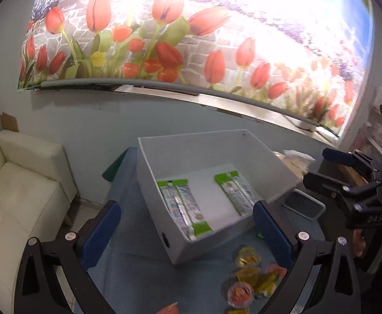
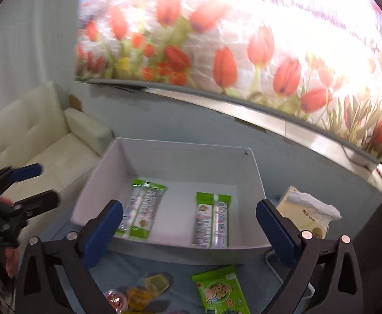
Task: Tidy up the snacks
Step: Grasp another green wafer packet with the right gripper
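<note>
A white box [image 1: 164,154] [image 2: 99,180] stands on the blue tablecloth [image 1: 128,274]. Inside lie two pairs of green-and-white snack packets, one pair on the left [image 1: 183,206] [image 2: 142,209] and one on the right [image 1: 236,191] [image 2: 213,219]. Several small jelly cups [image 1: 247,256] [image 2: 138,293] lie on the cloth in front of the box. A green snack bag [image 2: 219,293] lies beside them. My left gripper [image 1: 188,233] is open and empty, above the box's near corner. My right gripper [image 2: 191,233] is open and empty, above the box's front wall. Each gripper shows in the other's view: the right one [image 1: 332,167], the left one [image 2: 36,183].
A cream sofa [image 1: 15,196] [image 2: 47,136] stands left of the table. A tissue pack [image 2: 306,214] sits right of the box. A small grey-rimmed tray [image 1: 304,204] lies right of the box. A tulip mural [image 1: 191,39] covers the wall behind.
</note>
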A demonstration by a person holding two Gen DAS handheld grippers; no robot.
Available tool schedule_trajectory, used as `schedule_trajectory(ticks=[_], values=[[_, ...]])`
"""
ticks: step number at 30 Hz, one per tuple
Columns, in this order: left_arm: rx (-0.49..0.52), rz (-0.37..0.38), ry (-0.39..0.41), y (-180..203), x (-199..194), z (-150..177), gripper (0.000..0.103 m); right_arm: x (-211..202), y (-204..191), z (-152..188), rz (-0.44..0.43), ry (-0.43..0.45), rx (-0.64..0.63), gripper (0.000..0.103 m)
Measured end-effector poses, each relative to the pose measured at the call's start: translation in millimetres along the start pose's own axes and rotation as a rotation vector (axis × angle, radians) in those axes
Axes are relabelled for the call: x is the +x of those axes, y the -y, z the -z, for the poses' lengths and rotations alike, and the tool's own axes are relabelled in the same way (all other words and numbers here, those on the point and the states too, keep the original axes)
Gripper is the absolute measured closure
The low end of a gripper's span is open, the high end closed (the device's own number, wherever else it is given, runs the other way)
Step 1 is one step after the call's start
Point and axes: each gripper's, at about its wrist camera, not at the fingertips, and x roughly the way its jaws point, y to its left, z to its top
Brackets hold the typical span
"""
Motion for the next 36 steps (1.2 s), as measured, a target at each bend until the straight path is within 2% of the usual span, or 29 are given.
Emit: schedule_trajectory(ticks=[2, 8, 12, 17, 20, 23, 30, 36], values=[[0.004, 0.024, 0.008, 4.4, -12.3, 15.2, 0.000, -28.7, -13.0, 24.0, -0.057, 0.023, -0.018, 0.000], [0.076, 0.052, -0.008, 29.5, -58.9, 60.8, 0.000, -91.1, -32.6, 98.0, -0.115, 0.040, 0.021, 0.000], [0.129, 0.051, -0.028, 48.1, -87.1, 88.9, 0.000, -109.5, -36.4, 141.9, -0.084, 0.003, 0.048, 0.000], [0.149, 0.074, -0.057, 61.7, -112.5, 118.5, 0.000, -105.5, -25.0, 186.9, -0.058, -0.083, 0.089, 0.000], [0.167, 0.058, -0.062, 67.0, -121.9, 136.6, 0.000, -99.4, -16.3, 211.5, -0.054, -0.116, 0.102, 0.000], [0.183, 0.077, -0.114, 70.6, -122.3, 153.8, 0.000, -95.7, -9.9, 229.1, -0.053, -0.141, 0.114, 0.000], [0.208, 0.096, -0.188, 77.6, -120.6, 185.4, 0.000, -85.3, -18.7, 281.2, -0.042, -0.250, -0.014, 0.000], [0.222, 0.105, -0.224, 90.5, -113.5, 200.3, 0.000, -76.4, -27.5, 289.8, -0.067, -0.247, -0.052, 0.000]])
